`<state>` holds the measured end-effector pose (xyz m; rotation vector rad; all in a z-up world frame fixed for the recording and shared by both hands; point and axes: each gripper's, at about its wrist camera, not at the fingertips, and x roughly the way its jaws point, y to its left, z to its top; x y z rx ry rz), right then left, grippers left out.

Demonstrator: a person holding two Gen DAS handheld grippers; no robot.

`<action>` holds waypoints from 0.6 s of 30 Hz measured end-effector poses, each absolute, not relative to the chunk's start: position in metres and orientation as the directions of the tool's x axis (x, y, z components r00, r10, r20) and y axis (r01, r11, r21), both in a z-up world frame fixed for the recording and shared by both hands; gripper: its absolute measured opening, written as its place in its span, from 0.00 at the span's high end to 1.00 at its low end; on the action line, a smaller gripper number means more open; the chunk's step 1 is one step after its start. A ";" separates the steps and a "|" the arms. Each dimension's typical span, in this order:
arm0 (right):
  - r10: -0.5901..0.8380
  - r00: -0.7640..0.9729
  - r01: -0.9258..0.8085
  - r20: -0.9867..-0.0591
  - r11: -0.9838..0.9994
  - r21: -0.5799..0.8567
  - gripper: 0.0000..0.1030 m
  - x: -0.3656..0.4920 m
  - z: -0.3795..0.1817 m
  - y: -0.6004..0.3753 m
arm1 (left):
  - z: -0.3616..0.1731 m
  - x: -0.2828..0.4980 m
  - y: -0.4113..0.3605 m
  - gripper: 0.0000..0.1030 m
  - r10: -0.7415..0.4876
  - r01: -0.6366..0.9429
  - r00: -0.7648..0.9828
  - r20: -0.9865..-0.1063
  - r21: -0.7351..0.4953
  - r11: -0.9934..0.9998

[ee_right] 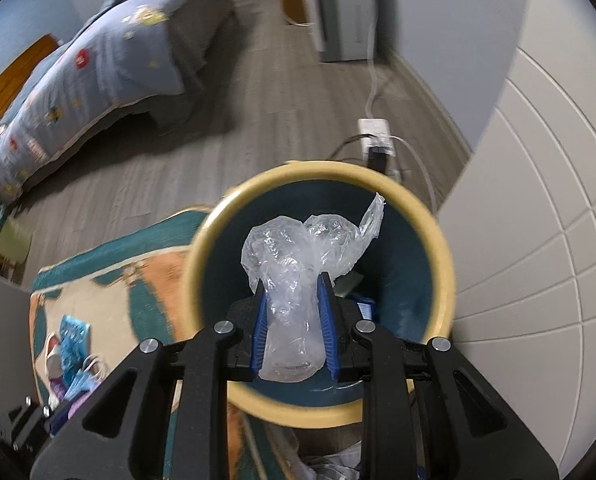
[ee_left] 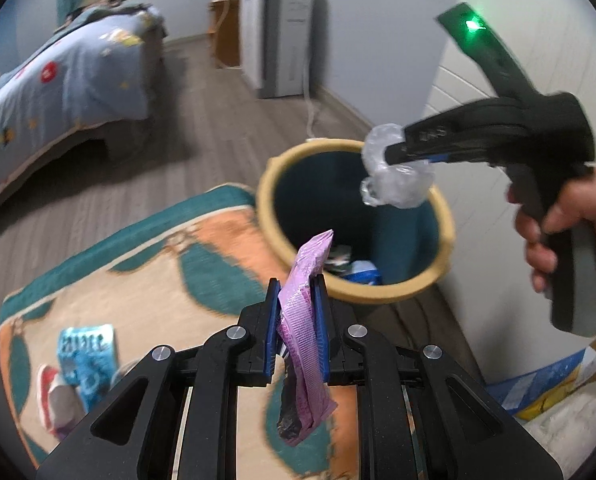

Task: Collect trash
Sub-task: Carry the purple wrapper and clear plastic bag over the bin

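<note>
My left gripper (ee_left: 296, 284) is shut on a pink wrapper (ee_left: 304, 320), which sticks up between the blue pads and hangs below them, just short of the bin's near rim. The bin (ee_left: 269, 216) is teal inside with a yellow rim and holds some trash at its bottom. My right gripper (ee_right: 292, 284) is shut on a crumpled clear plastic bag (ee_right: 293, 256) directly above the bin's (ee_right: 201, 248) mouth. In the left wrist view the right gripper (ee_left: 390, 154), in a person's hand (ee_left: 546, 236), holds the clear bag (ee_left: 394, 184) over the bin's far side.
A teal, orange and cream rug (ee_left: 145, 264) lies left of the bin, with a blue packet (ee_left: 87, 356) and a red-and-white shoe (ee_left: 55, 396) on it. A bed (ee_left: 57, 76) stands at the left, a grey appliance (ee_left: 281, 36) at the back, a power strip (ee_right: 376, 136) and cables behind the bin.
</note>
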<state>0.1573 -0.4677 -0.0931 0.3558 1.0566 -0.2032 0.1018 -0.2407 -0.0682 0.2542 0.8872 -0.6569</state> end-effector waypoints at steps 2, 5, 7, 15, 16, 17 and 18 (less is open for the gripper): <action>0.004 0.471 0.354 -0.882 0.915 0.194 0.78 0.156 -0.098 -0.476 | -0.070 0.102 -0.249 0.83 -0.436 0.649 0.443 -0.784 -0.055 0.759; -0.024 0.455 0.373 -0.890 0.913 0.167 0.78 0.155 -0.104 -0.485 | -0.073 0.104 -0.267 0.83 -0.444 0.675 0.423 -0.790 -0.053 0.736; -0.030 0.448 0.396 -0.893 0.903 0.169 0.78 0.153 -0.108 -0.493 | -0.075 0.108 -0.278 0.83 -0.446 0.689 0.411 -0.795 -0.050 0.723; -0.013 0.430 0.443 -0.903 0.875 0.198 0.78 0.153 -0.121 -0.506 | -0.075 0.136 -0.311 0.83 -0.454 0.720 0.400 -0.796 -0.033 0.693; -0.012 0.430 0.447 -0.903 0.872 0.201 0.78 0.153 -0.122 -0.508 | -0.075 0.140 -0.315 0.83 -0.454 0.720 0.405 -0.794 -0.029 0.693; -0.009 0.428 0.451 -0.904 0.868 0.205 0.78 0.153 -0.123 -0.509 | -0.075 0.144 -0.318 0.83 -0.454 0.719 0.409 -0.792 -0.027 0.694; -0.005 0.425 0.458 -0.905 0.864 0.210 0.78 0.153 -0.126 -0.509 | -0.076 0.149 -0.321 0.83 -0.457 0.719 0.410 -0.789 -0.028 0.695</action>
